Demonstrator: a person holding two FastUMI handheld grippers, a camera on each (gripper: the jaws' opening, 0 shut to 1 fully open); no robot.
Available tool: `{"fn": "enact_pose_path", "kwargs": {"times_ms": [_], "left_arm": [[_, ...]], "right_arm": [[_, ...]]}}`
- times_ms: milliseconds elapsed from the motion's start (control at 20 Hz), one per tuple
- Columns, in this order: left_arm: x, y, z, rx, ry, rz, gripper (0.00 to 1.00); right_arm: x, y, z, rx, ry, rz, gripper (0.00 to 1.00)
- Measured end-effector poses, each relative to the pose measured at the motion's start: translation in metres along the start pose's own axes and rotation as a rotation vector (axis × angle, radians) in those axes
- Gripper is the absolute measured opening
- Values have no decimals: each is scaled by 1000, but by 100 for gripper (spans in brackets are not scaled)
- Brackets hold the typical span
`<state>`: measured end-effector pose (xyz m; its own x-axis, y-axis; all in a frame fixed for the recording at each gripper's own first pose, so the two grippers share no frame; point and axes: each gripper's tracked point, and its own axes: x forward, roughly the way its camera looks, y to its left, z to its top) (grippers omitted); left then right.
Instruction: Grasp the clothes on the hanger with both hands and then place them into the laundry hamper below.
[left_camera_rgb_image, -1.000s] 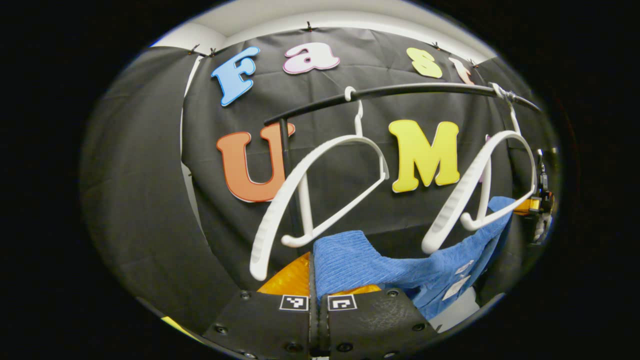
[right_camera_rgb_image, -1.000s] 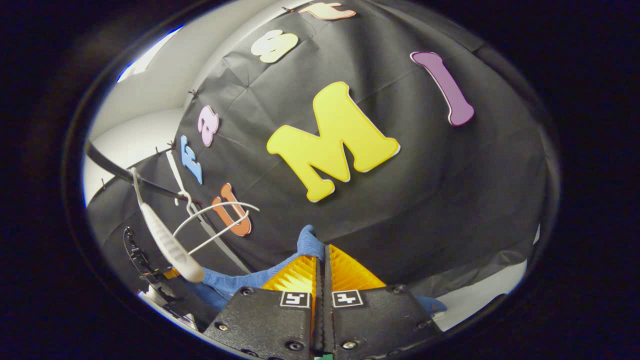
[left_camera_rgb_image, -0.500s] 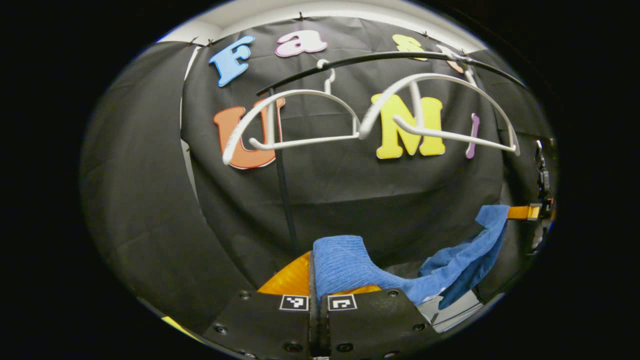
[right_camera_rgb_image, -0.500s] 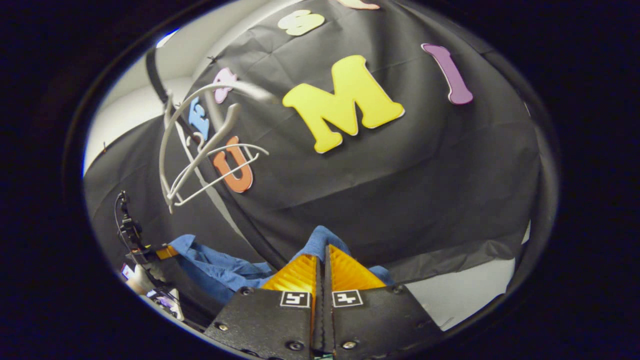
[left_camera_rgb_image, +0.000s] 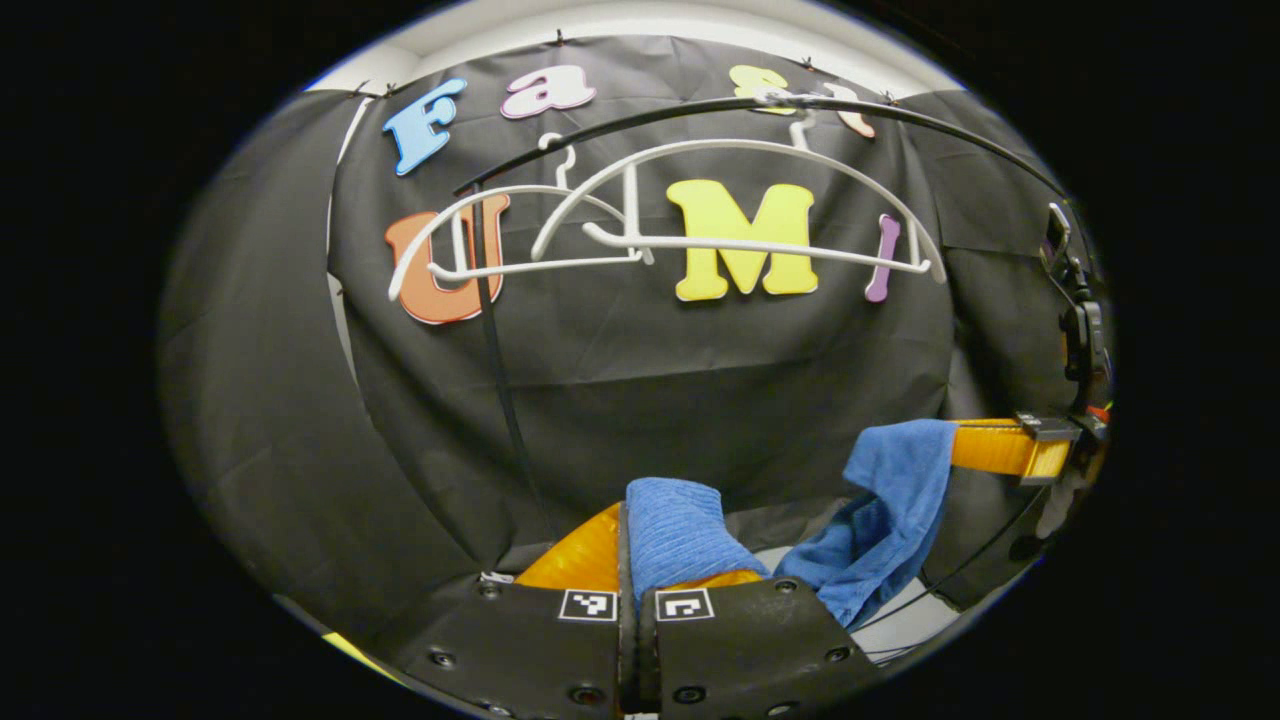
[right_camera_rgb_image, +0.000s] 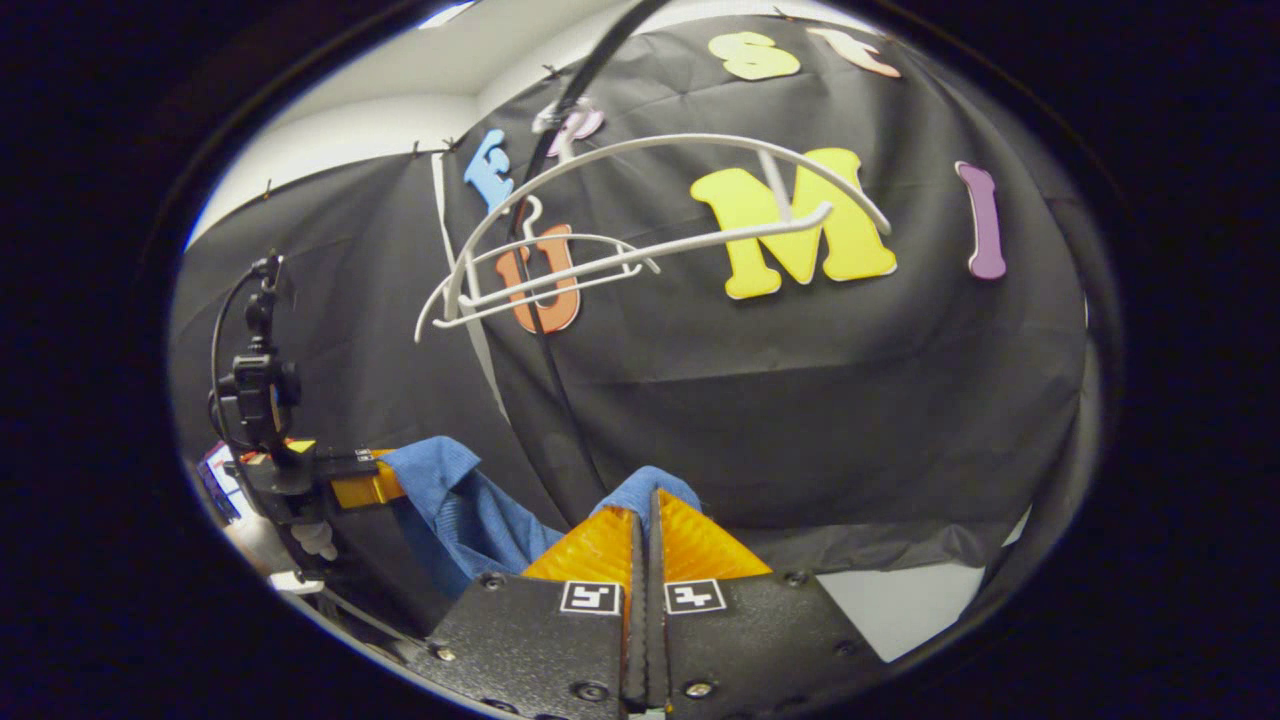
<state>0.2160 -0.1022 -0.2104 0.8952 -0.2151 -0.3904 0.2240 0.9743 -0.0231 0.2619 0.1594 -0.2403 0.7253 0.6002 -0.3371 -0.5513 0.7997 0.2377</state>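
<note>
Below, blue garment (left_camera_rgb_image: 890, 510) sags between grippers, lower part cut off.

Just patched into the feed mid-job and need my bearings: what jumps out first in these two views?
The blue garment sags between both grippers, off the hangers: the left gripper pinches one bunched end, the right gripper the other. Above, two bare white hangers hang from the black rail, seen high in both views. The laundry hamper isn't in sight from here.
</note>
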Motion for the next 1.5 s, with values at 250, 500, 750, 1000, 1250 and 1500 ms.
{"fn": "enact_pose_path", "kwargs": {"times_ms": [250,500,750,1000,1250,1500], "left_arm": [[-14,-19,-27,23,-16,14,0],[-18,-2,-64,-4,15,70,4],[-40,20,-49,-16,-18,116,4],[-36,14,-44,-22,-20,90,0],[-25,-13,-57,12,14,31,4],[-13,-39,-61,29,35,-15,4]], "right_arm": [[15,30,-12,-37,47,4,4],[42,80,-29,-14,118,81,4],[33,140,-9,-107,80,203,4],[26,117,-27,-100,114,158,3],[23,79,-48,-109,141,63,3],[20,60,-57,-113,155,24,4]]}}
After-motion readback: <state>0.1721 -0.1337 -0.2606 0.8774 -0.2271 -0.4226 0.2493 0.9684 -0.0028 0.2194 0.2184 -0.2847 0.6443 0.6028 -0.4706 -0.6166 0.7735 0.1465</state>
